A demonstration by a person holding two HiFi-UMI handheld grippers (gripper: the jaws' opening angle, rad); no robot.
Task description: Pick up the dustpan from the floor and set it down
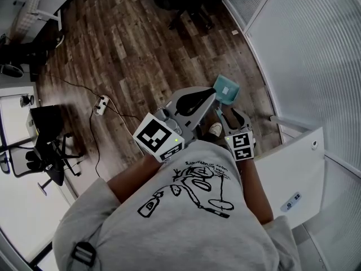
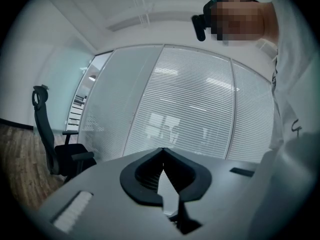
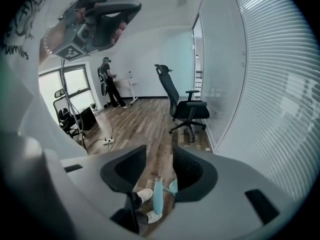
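head view: approach step; right claw (image 3: 159, 152) released above dustpan (image 1: 227, 88), left claw (image 2: 162, 150) clenched empty; next needed descent onto its handle (image 3: 157, 196).

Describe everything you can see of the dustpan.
The dustpan is pale teal, plastic by the look, with a squarish pan and a long straight handle. It sits on the wooden floor near the ribbed glass wall, beside the person's white shoe, with the handle roughly upright. In the head view the grippers cover its lower part. The right gripper hangs above it, jaws apart, not gripping it.
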